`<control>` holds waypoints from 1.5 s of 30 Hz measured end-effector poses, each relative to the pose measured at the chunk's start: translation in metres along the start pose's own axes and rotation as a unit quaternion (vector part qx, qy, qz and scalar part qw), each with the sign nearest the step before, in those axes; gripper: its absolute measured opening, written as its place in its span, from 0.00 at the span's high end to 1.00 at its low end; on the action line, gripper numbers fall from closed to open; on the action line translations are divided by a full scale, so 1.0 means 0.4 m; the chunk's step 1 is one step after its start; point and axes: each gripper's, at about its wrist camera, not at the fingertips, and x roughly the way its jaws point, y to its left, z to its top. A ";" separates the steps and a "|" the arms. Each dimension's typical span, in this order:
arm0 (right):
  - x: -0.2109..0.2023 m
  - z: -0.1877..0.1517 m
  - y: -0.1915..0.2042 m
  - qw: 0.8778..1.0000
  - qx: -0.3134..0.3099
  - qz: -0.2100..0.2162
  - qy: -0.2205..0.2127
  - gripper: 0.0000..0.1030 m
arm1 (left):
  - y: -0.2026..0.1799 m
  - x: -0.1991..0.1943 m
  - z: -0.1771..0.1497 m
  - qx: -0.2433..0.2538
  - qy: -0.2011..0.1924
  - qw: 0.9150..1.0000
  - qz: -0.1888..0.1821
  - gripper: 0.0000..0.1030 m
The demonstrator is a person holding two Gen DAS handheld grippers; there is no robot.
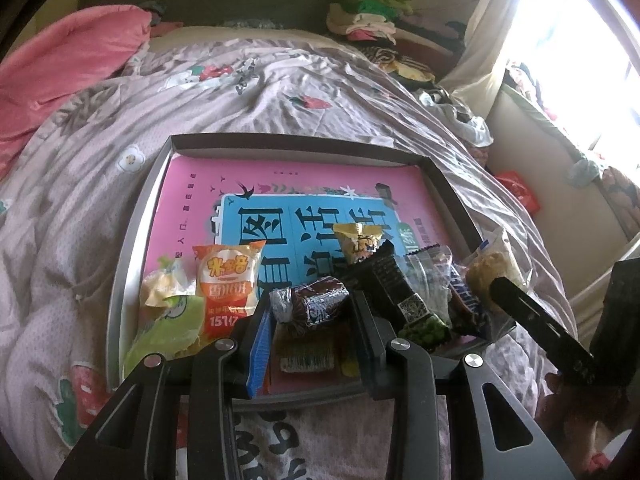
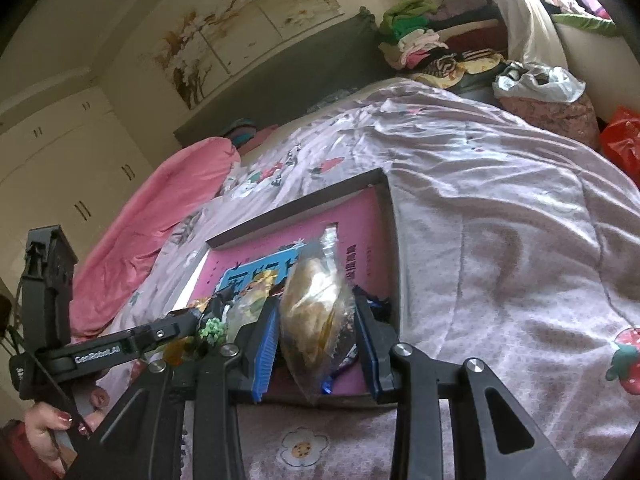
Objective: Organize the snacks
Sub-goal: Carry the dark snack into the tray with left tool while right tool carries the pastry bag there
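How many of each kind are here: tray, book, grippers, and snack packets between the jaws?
Tray: 1
Pink book: 1
Grippers: 2 (left gripper, right gripper)
Packets between jaws: 2 (brown-silver packet, clear pastry bag)
Total: 6

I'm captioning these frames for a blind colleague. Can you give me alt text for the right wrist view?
The right gripper clamps a clear packet of golden pastry above a shallow grey tray lined with a pink book, on a floral-quilted bed.
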 end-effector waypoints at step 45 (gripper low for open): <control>-0.018 0.013 0.019 0.999 -0.031 -0.022 -0.017 0.49 | 0.022 0.001 0.011 0.004 -0.002 1.000 0.018 0.63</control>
